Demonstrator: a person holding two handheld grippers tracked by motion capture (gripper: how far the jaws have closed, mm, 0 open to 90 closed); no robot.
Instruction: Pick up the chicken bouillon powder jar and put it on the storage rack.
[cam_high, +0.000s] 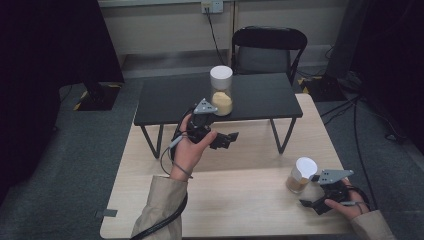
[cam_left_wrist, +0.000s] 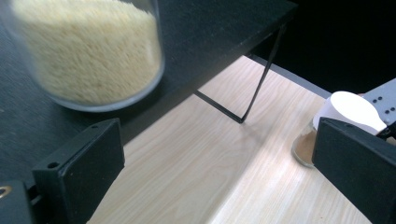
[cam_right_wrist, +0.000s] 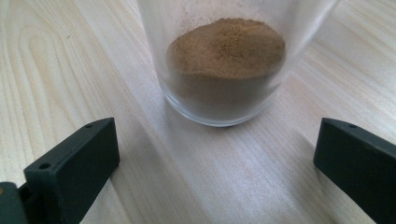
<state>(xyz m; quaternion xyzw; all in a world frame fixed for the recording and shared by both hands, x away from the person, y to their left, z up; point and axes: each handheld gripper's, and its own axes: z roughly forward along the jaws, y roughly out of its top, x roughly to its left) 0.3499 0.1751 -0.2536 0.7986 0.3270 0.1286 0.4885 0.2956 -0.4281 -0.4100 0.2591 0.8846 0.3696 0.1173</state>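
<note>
Two jars, two empty grippers: left gripper (cam_high: 223, 139), jaws spread wide, sits just near of the yellow-grain jar (cam_high: 221, 90) on the black riser (cam_high: 165, 100). Right gripper (cam_high: 311, 203), also wide, faces the brown-powder jar (cam_high: 301, 175) near-right on the wooden table (cam_high: 240, 195), probably lining up a grab.

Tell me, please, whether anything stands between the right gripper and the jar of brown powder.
Nothing visible does. The right gripper is open, its jaws wide apart, and only bare wooden table lies between it and the jar of brown powder straight ahead.

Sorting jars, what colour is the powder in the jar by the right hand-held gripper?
Brown powder, clearest in the right gripper view.
</note>
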